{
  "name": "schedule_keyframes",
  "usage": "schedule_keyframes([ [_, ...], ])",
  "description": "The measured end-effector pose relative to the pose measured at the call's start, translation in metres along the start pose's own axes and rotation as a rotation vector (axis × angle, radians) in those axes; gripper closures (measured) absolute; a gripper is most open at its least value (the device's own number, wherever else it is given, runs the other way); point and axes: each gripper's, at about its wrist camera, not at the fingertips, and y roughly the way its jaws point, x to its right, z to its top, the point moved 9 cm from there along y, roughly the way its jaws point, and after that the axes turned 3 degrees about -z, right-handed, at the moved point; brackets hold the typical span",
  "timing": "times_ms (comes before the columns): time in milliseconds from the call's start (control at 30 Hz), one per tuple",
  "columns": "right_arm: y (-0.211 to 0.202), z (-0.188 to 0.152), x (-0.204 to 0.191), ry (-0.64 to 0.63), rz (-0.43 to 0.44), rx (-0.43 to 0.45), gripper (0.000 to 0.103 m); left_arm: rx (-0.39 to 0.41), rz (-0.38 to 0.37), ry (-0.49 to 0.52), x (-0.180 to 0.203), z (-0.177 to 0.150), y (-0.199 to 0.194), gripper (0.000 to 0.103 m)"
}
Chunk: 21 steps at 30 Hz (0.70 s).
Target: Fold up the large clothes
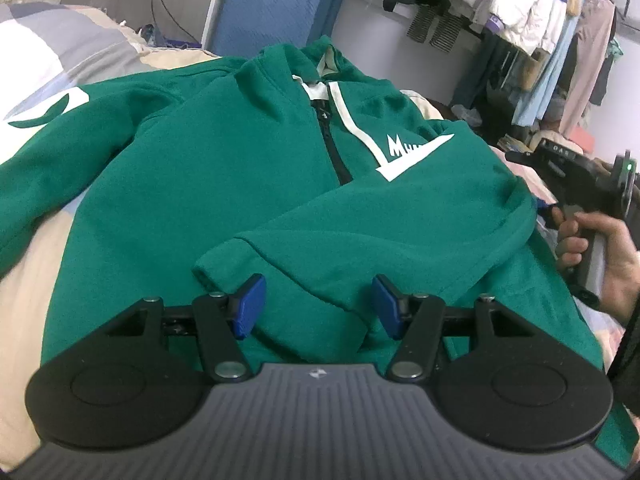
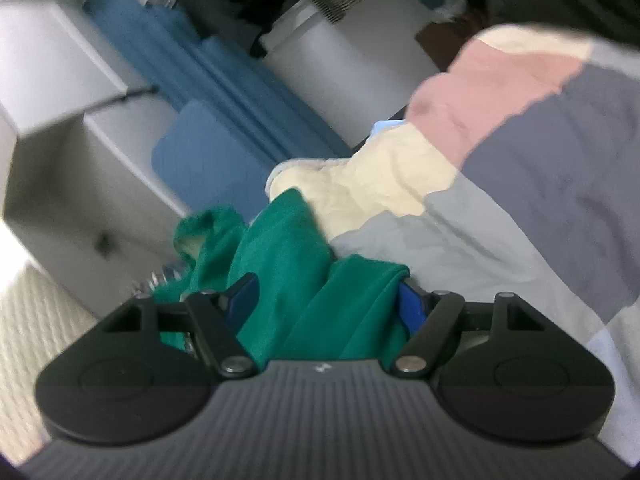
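One green hoodie lies face up on the bed, spread just ahead of the left tongs, which hover spread and empty above a sleeve cuff folded across its front. It looks like thick fleece: soft, floppy, fairly heavy, unlikely to slip, best taken at cuffs, hem or shoulder seams. It has a black zip, white trim and white lettering. Fabric bunches between the right tongs, whose blue fingers seem to pinch it.
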Motion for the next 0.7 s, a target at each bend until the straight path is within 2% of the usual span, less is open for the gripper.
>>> schedule_keyframes([
  [100,-0.013,-0.005,-0.009,-0.073,-0.041,-0.021,0.028,0.003,0.007,-0.001,-0.002,0.001,0.000,0.039],
  [200,-0.030,-0.015,-0.019,-0.211,-0.140,-0.062,0.026,0.007,0.022,0.003,-0.002,0.003,-0.004,0.039],
  [333,-0.067,-0.024,-0.049,-0.404,-0.136,-0.055,0.027,0.006,0.039,0.007,-0.003,0.002,-0.011,0.039],
  [467,-0.089,-0.044,-0.082,-0.464,-0.048,-0.074,0.027,0.002,0.046,-0.002,-0.004,0.000,-0.017,0.039],
  [567,-0.090,-0.078,-0.111,-0.538,0.017,-0.146,0.028,0.006,0.060,-0.003,-0.007,0.000,-0.020,0.039],
  [700,-0.082,-0.126,-0.136,-0.695,0.074,-0.198,0.037,0.012,0.088,-0.007,-0.016,0.002,-0.020,0.039],
])
